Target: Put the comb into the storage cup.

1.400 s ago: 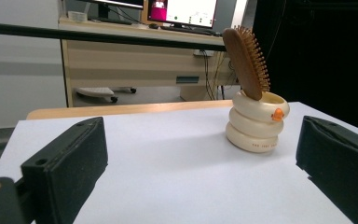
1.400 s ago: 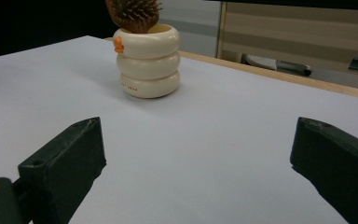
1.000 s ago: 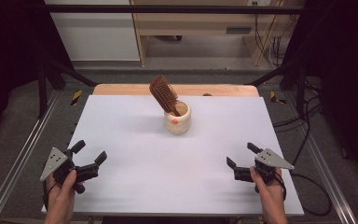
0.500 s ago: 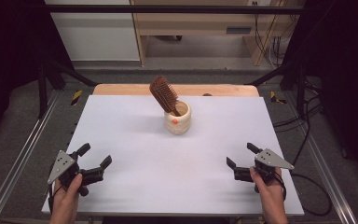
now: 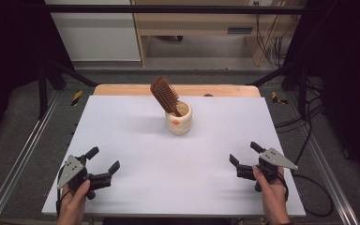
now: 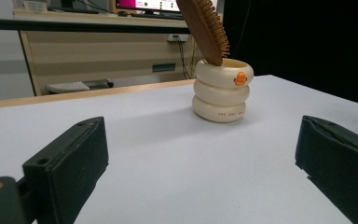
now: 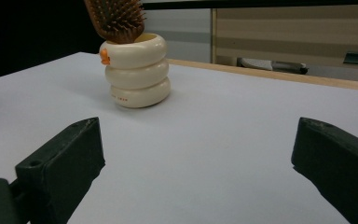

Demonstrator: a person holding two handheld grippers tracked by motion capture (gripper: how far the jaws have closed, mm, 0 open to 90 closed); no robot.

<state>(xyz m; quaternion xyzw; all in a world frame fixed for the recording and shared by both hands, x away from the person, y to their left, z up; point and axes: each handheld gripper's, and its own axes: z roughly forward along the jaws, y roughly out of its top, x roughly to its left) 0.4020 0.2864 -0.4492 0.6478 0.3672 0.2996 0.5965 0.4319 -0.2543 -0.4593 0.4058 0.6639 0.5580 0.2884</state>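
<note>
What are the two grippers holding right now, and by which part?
Nothing. The left gripper and right gripper are both open over the table, apart from the hairbrush standing in the cup.

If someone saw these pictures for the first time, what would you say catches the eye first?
Most likely the brown hairbrush leaning, bristle head up, out of a cream ringed cup at the far middle of the white table. After that, the two open tongs at the near corners: the left tongs and the right tongs, both empty and well apart from the cup.
</note>
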